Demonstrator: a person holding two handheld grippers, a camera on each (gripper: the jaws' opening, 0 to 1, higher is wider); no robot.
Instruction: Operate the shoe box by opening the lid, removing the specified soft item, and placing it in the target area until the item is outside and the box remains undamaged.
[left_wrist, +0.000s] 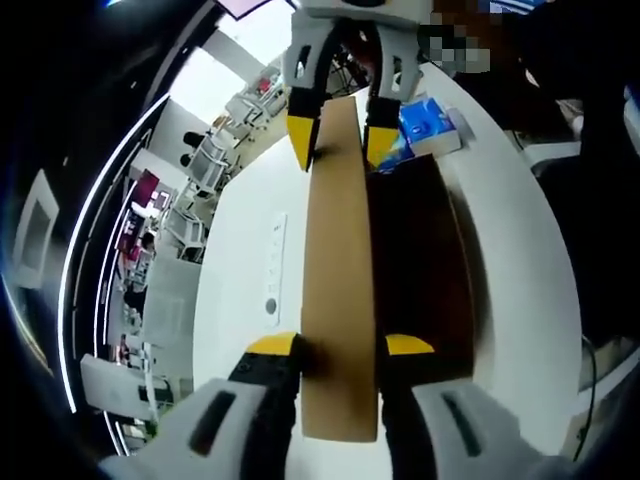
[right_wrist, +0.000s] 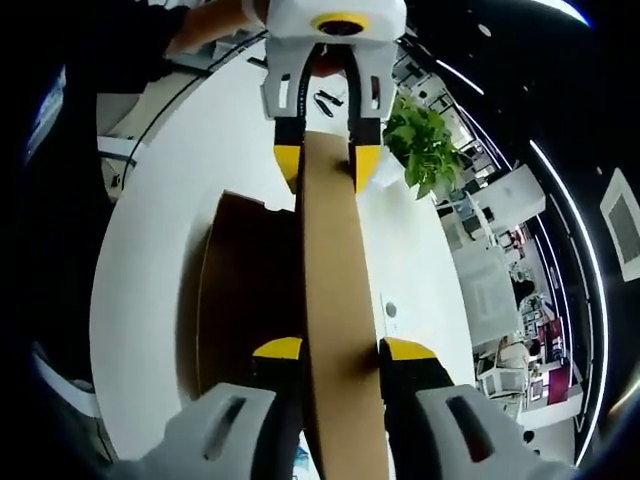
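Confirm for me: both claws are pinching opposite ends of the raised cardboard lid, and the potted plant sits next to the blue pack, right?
Not quite. In the right gripper view, the potted plant stands alone beside the left claw; the blue pack is at the other end, by the right claw in the left gripper view. Both claws do pinch the cardboard lid.

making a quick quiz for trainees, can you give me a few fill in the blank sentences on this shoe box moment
1. Both grippers clamp the raised cardboard ____ of the shoe box.
2. In the right gripper view, a ____ plant stands on the white table.
3. In the left gripper view, a ____ packet lies past the box's far end.
4. The left gripper and the right gripper hold ____ ends of it.

Missing words: lid; green; blue; opposite
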